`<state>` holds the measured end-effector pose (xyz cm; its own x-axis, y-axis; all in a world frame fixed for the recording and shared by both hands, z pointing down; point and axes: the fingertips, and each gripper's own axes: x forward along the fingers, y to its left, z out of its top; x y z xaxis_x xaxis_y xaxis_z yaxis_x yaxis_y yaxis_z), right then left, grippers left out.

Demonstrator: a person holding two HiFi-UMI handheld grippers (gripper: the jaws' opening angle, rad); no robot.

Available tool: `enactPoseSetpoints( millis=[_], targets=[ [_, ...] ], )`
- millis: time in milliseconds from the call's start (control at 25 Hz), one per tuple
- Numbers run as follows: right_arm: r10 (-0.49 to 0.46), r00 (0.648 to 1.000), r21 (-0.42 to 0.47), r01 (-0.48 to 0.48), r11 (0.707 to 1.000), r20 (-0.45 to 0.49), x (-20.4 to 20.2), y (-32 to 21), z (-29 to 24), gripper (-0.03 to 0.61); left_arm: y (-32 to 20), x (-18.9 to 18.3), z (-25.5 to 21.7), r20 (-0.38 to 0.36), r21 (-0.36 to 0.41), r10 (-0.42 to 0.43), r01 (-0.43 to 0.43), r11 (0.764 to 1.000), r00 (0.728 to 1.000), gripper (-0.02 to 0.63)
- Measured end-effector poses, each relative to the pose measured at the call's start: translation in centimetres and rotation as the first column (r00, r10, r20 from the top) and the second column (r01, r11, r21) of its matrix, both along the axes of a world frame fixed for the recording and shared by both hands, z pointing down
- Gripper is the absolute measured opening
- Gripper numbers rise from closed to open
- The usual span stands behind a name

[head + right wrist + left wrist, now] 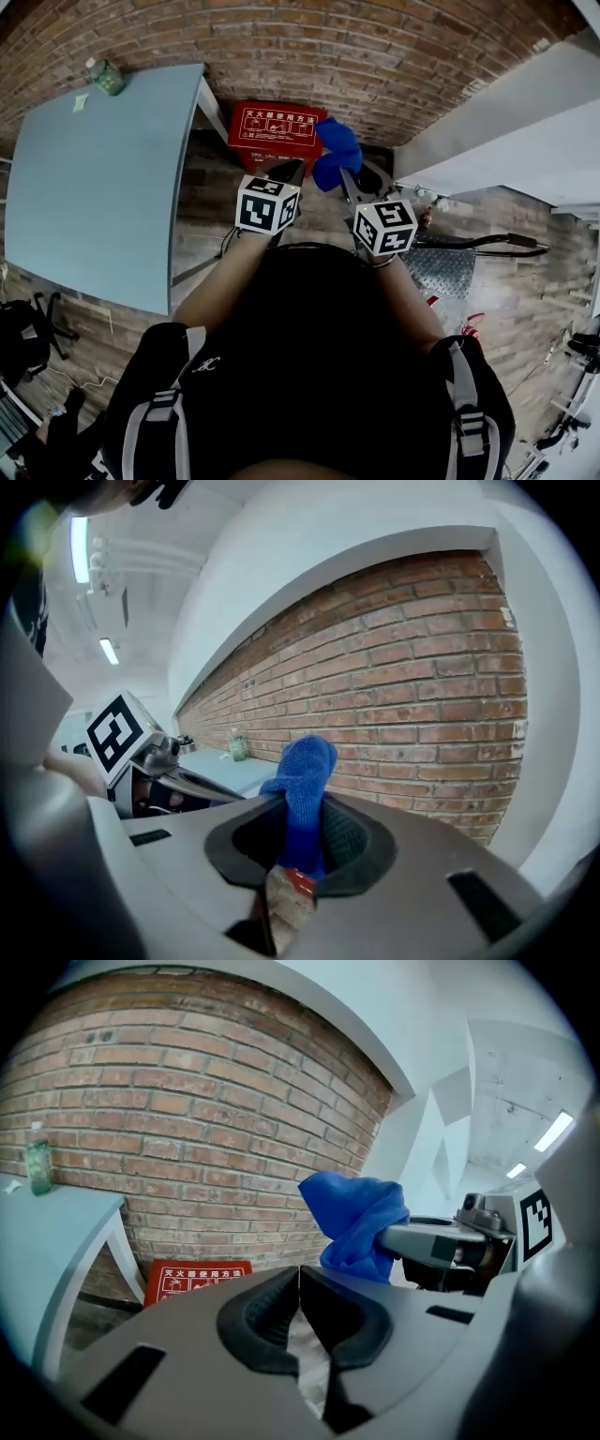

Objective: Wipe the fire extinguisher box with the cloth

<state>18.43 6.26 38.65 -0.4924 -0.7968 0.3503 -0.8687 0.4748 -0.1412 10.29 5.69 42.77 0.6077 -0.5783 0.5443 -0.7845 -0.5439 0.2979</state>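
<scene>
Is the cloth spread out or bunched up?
Bunched up: the cloth is a crumpled wad clamped by the right gripper.

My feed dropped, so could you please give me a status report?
Right gripper shut on blue cloth. Left gripper shut, empty. Fire extinguisher box ahead, not yet touched. Path clear.

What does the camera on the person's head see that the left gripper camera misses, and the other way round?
Only the head view shows the person's arms and the marker cube on the left hand-held gripper.

Only the left gripper view shows that gripper's jaws up close, shut with nothing between them, and the ceiling lights.

Both show the red box, the blue cloth held by the right hand-held gripper, the table, the green bottle and the brick wall.
</scene>
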Motion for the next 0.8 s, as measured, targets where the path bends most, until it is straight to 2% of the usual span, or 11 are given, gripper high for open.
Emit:
enactPoseSetpoints(
  millis=[160, 280, 520, 800],
  targets=[
    [0.011, 0.999, -0.005, -0.011, 1.000, 0.034, 4.5, 2.2, 0.1, 0.083, 2.8, 4.7, 0.2, 0.033, -0.008, 0.031, -0.031, 0.999, 0.999, 0.011],
    [0.008, 0.998, -0.005, -0.008, 1.000, 0.054, 6.6, 3.7, 0.2, 0.083, 4.5, 6.8, 0.5, 0.041, -0.021, 0.030, -0.030, 0.999, 0.999, 0.011],
    [-0.021, 0.998, 0.004, 0.021, 1.000, 0.057, 8.7, 6.1, 0.7, 0.083, 6.9, 9.4, 1.3, 0.039, -0.026, 0.013, -0.012, 1.000, 0.999, 0.011],
    [-0.014, 0.999, -0.018, 0.015, 1.000, 0.039, 10.3, 8.4, 1.3, 0.083, 8.4, 11.7, 1.7, 0.046, -0.033, 0.050, -0.049, 0.998, 0.998, 0.011]
  ],
)
